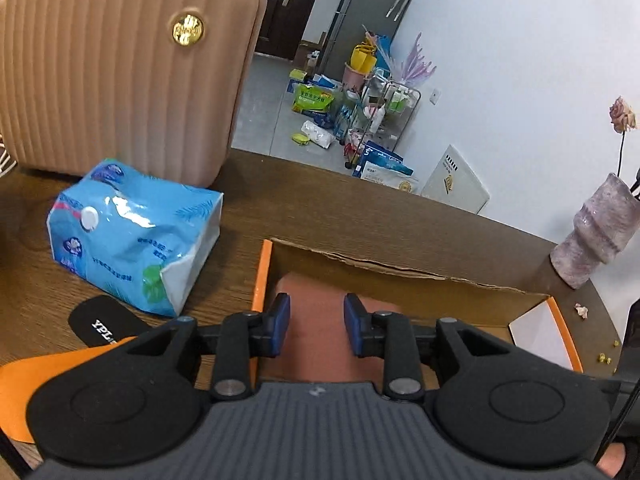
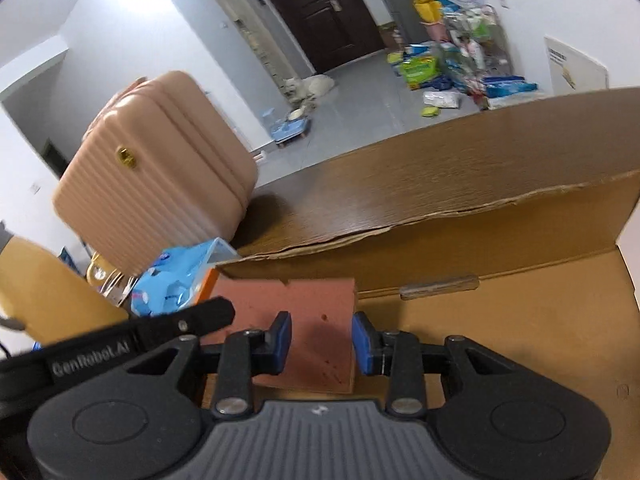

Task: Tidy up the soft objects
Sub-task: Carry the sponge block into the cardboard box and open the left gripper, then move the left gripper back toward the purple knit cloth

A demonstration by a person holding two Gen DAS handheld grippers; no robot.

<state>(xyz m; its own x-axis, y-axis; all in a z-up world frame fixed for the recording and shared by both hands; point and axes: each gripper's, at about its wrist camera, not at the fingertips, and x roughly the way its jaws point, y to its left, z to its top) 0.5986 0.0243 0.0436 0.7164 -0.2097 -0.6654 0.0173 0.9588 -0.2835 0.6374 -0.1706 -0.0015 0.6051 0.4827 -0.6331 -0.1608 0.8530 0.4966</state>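
Hovering over the open cardboard box (image 1: 400, 276), the left gripper (image 1: 317, 326) points down at a slant, jaws narrowly parted, blue pads (image 1: 282, 320) either side of the pinkish-brown foam block (image 1: 316, 344) lying in the box. The pads do not appear to press on the block; a gap shows on each side.

Right gripper (image 2: 322, 340): jaws also narrowly parted, nothing clamped. In the right wrist view the same foam block (image 2: 304, 320) lies flat on the box floor, at the box's left end. The right pad (image 2: 362, 344) sits just beyond the block's right edge; the left pad is over the block's top face. Whether either pad touches it, cannot tell. The left gripper's body (image 2: 140, 340) shows at the left of this view, close beside the right one.

Box: orange-edged walls, torn far rim, interior right of the block bare cardboard (image 2: 520, 320).

On the brown wooden table (image 1: 320, 200), left of the box: a blue tissue pack (image 1: 132, 236), crumpled. Just near of it lies a black insole (image 1: 100, 324) with white lettering, and nearer still, an orange flat piece (image 1: 24, 392). Beyond the tissue pack stands an upright pink ribbed suitcase (image 1: 120, 72). At the far right table edge stands a mottled mauve vase (image 1: 596, 236).
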